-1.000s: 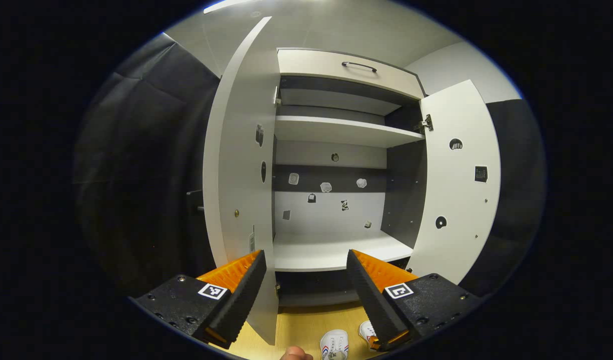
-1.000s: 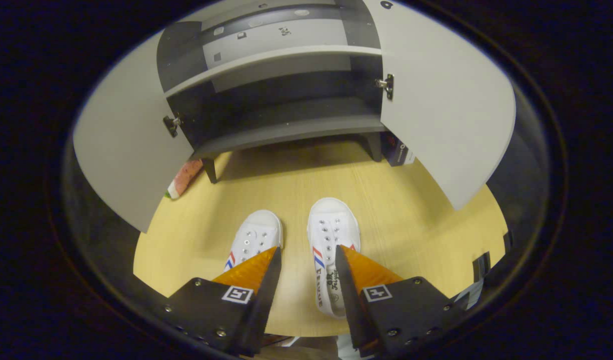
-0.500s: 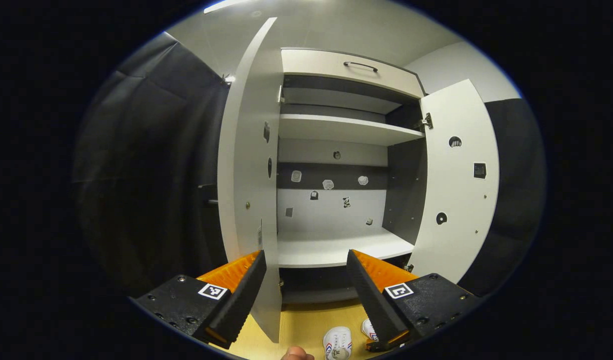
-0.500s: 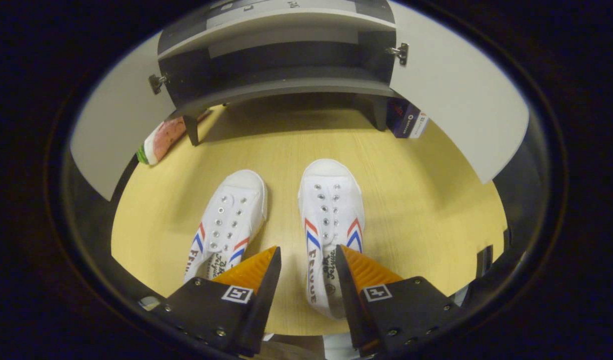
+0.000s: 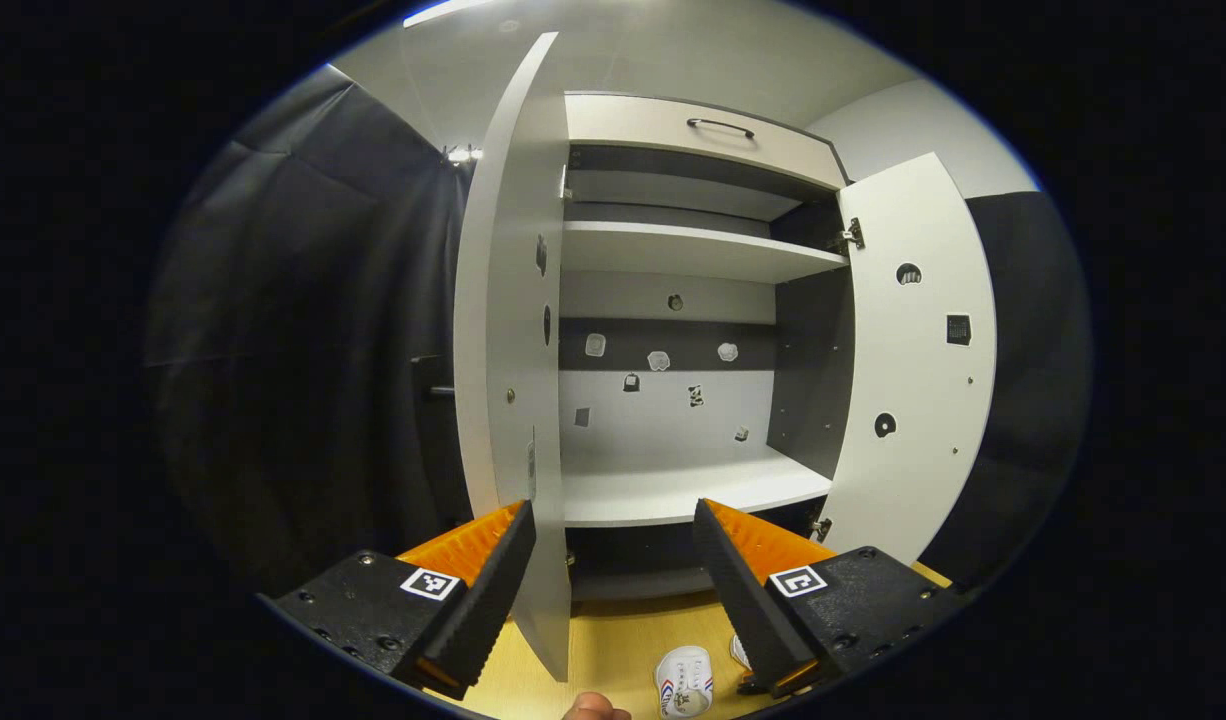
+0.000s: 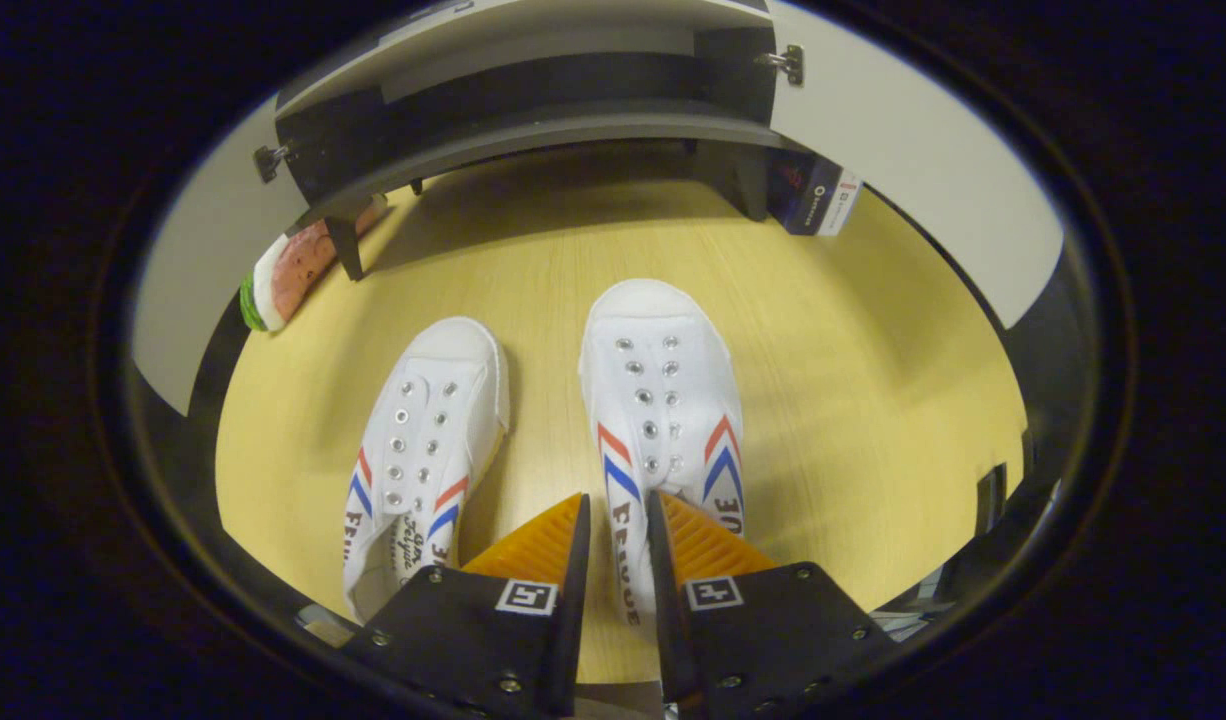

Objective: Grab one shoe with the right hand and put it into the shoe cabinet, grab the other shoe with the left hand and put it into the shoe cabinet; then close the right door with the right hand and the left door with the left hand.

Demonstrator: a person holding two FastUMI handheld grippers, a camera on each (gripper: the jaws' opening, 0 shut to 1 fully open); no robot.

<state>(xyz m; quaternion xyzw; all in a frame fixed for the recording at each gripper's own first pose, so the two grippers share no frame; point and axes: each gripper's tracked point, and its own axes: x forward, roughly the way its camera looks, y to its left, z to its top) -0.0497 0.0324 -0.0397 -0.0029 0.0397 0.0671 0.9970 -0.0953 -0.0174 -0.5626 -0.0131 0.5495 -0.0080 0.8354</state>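
Observation:
Two white canvas shoes with red and blue stripes lie side by side on the wooden floor, toes toward the cabinet. My right gripper [image 6: 619, 500] is down over the right shoe [image 6: 663, 390], its fingers closed in on that shoe's inner side wall near the heel. The left shoe [image 6: 423, 440] lies free beside it. The shoe cabinet [image 6: 533, 120] stands with its left door [image 6: 188, 270] and right door [image 6: 923, 170] swung wide. My left gripper [image 5: 613, 590] hangs open and empty, high before the cabinet's white shelf [image 5: 673, 490]. The left door's edge [image 5: 513, 300] stands just ahead of its left finger. A shoe toe [image 5: 683, 680] peeks out below.
A watermelon-slice-shaped item [image 6: 283, 275] lies by the cabinet's left leg under the left door. A dark box [image 6: 813, 195] stands by the right leg. A drawer with a dark handle [image 5: 718, 125] tops the cabinet. A thumb [image 5: 593, 708] shows at the bottom edge.
My right gripper has come down and forward over the right shoe, and its fingers have narrowed onto the shoe's side. The left gripper has drifted slightly, staying open.

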